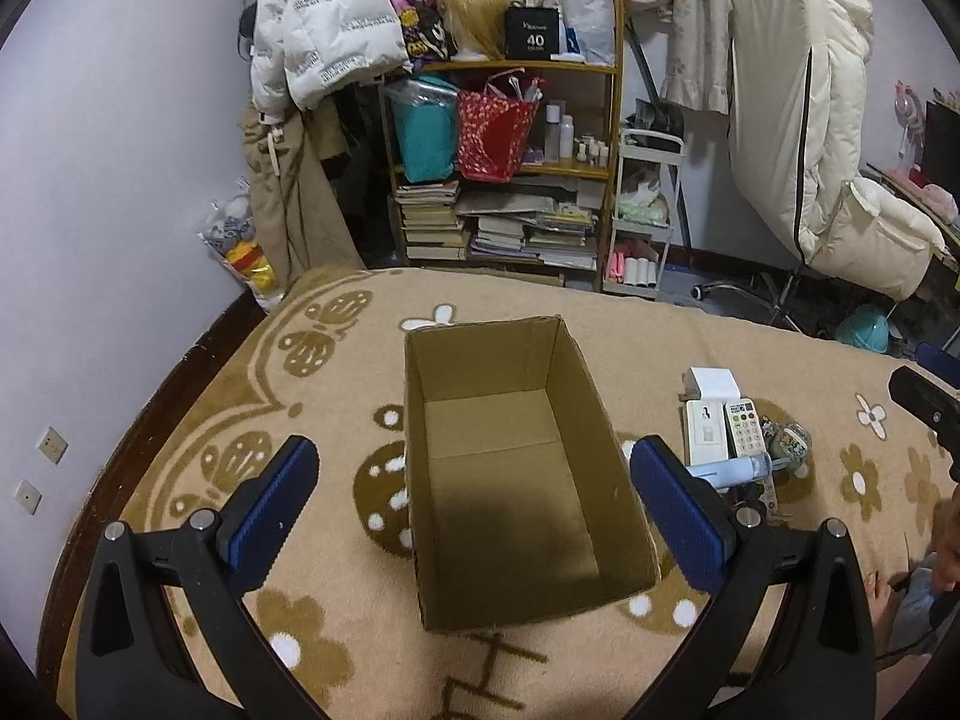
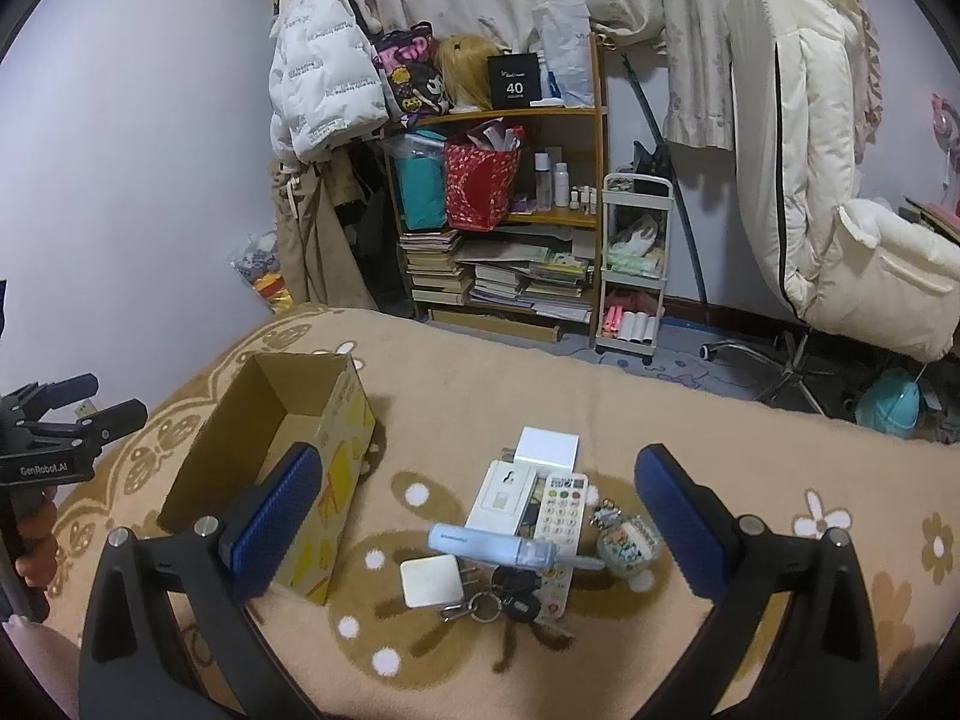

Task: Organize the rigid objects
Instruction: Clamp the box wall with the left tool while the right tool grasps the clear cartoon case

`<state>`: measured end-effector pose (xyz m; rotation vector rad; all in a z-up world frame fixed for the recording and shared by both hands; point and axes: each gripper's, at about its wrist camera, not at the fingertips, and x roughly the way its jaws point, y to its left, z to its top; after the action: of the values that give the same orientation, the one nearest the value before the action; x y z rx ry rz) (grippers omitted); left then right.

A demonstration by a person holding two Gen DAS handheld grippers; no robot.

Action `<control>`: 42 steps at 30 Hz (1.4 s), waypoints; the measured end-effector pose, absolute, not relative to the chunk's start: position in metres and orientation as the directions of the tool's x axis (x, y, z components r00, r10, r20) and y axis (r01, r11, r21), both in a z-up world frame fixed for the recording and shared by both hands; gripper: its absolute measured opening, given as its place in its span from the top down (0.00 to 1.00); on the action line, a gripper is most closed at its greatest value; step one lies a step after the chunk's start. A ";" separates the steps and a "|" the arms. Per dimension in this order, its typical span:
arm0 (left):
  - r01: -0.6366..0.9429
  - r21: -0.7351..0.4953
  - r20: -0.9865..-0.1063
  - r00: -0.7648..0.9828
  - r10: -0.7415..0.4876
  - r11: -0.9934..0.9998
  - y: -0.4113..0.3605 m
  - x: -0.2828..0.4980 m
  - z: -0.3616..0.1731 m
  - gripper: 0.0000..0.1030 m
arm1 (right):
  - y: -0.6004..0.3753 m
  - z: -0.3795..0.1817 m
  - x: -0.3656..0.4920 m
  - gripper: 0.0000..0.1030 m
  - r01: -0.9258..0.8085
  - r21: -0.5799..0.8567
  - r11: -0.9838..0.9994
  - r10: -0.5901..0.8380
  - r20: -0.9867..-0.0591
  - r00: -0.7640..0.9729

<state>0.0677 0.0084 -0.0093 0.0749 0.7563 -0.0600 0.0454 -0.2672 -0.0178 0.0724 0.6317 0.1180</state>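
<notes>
An open cardboard box [image 1: 510, 480] [image 2: 270, 468] stands on the blanket-covered bed with nothing inside. My left gripper [image 1: 474, 480] hovers open over it. To the box's right lies a pile of small items: a white square box [image 2: 549, 445], a white flat box [image 2: 503, 495], a white remote [image 2: 558, 510], a pale blue tube [image 2: 480, 542], a white charger [image 2: 431, 582], keys [image 2: 480, 606] and a round patterned tin [image 2: 627, 542]. My right gripper [image 2: 477, 510] hangs open above this pile, holding nothing. The left gripper [image 2: 78, 414] also shows at the left edge.
The beige flower-patterned blanket [image 2: 660, 396] covers the bed. Behind it stand a wooden shelf [image 2: 504, 210] full of books and bags, a small white cart [image 2: 633, 264], hanging coats [image 2: 324, 60] and a padded chair [image 2: 840, 210]. A hand [image 2: 33, 552] grips the left tool.
</notes>
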 end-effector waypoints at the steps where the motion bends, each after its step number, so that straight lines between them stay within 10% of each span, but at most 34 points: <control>1: 0.082 0.039 -0.692 0.721 -0.033 0.996 0.009 0.073 -0.010 0.00 | -0.267 -0.018 0.049 0.00 -0.088 0.101 0.991 0.131 -0.588 0.798; 42: -0.013 0.067 -0.874 0.482 0.065 0.998 0.030 0.146 -0.118 0.01 | -0.334 -0.127 0.150 0.00 0.027 0.066 0.997 0.036 -0.786 0.617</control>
<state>0.1460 0.0303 -0.1176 0.0539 1.0666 0.0472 0.1496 -0.3342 -0.1269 0.0738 0.9064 0.0053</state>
